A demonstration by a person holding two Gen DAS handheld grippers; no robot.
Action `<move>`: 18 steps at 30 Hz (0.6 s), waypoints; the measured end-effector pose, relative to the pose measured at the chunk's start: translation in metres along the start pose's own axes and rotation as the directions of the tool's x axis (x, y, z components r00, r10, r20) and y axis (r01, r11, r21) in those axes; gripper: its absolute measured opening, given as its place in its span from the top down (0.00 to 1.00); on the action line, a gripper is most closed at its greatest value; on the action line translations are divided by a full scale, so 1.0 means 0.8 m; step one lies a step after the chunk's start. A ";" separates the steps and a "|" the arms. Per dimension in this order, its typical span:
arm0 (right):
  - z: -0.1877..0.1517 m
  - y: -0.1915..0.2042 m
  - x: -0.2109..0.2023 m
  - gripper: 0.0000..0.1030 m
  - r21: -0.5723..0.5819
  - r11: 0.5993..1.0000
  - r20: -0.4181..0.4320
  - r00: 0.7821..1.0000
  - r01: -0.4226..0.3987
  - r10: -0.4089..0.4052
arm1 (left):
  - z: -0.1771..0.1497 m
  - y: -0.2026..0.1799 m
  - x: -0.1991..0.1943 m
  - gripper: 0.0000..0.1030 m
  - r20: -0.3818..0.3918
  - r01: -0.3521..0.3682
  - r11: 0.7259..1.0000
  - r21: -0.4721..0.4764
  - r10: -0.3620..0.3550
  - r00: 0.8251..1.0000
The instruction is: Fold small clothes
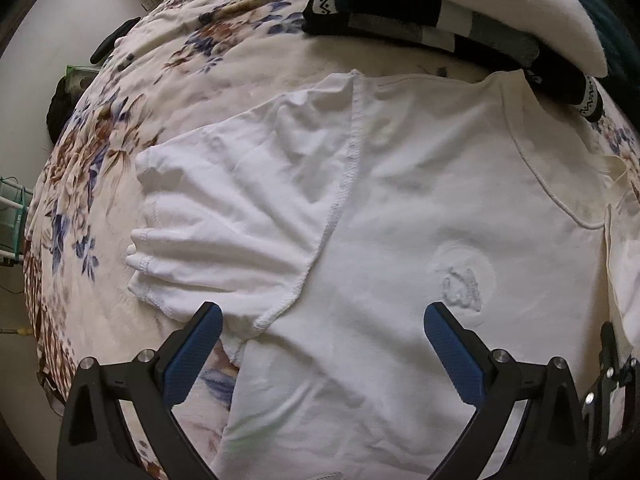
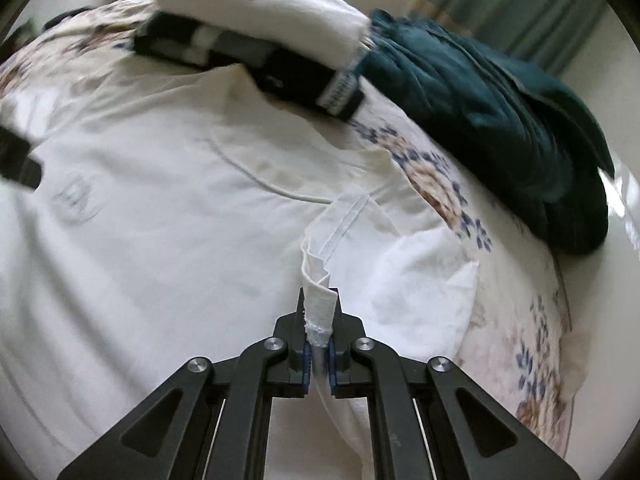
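A white T-shirt (image 1: 420,200) lies flat, inside out, on the floral bedspread (image 1: 120,128). Its left sleeve (image 1: 240,208) spreads out to the side, with the seam showing. My left gripper (image 1: 322,316) hovers open above the shirt near the armpit, its blue pads (image 1: 192,356) apart and holding nothing. In the right wrist view the shirt (image 2: 160,240) fills the frame. My right gripper (image 2: 319,308) is shut on the hem of the other sleeve (image 2: 320,308), which is lifted and drawn over the shirt body. Part of the right gripper (image 1: 612,376) shows at the left view's right edge.
A stack of folded clothes, white (image 2: 260,4) on black patterned (image 2: 256,60), sits beyond the shirt's collar. A dark teal garment (image 2: 500,120) is heaped at the right. Green curtains (image 2: 520,4) hang behind. The bed edge drops to the floor (image 1: 16,320) on the left.
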State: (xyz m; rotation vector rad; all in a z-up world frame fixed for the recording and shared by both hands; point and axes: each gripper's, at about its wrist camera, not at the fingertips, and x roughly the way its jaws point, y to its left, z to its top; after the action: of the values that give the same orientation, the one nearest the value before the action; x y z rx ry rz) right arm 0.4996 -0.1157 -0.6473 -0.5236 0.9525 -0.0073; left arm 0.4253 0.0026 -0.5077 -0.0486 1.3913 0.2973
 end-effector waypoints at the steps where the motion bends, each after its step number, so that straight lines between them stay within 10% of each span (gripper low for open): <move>1: -0.003 0.003 -0.004 0.94 -0.021 1.000 0.007 1.000 -0.001 0.001 | 0.000 -0.001 -0.002 0.00 0.002 0.002 1.000 0.002 -0.002 1.000; 9: -0.018 0.013 -0.015 0.86 0.002 0.979 -0.125 0.971 -0.205 0.204 | 0.031 -0.032 -0.016 0.00 0.006 0.120 0.991 0.055 -0.120 0.993; 12: -0.022 -0.040 -0.018 0.35 0.271 0.892 -0.124 0.906 -0.361 0.405 | 0.054 -0.069 -0.025 0.00 0.003 0.209 0.971 0.114 -0.210 0.978; 15: -0.033 -0.104 -0.025 0.30 0.518 0.763 -0.070 0.869 -0.388 0.490 | 0.073 -0.116 -0.033 0.00 0.011 0.244 0.948 0.202 -0.251 0.968; 18: -0.048 -0.159 -0.028 0.30 0.670 0.676 -0.053 0.888 -0.308 0.457 | 0.082 -0.167 -0.029 0.01 0.018 0.259 0.923 0.285 -0.275 0.961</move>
State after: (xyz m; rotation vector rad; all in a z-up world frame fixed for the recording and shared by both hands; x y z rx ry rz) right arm 0.4843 -0.2383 -0.5933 0.3481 1.1866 -0.0123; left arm 0.5166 -0.1159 -0.4920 0.0050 1.3392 -0.1273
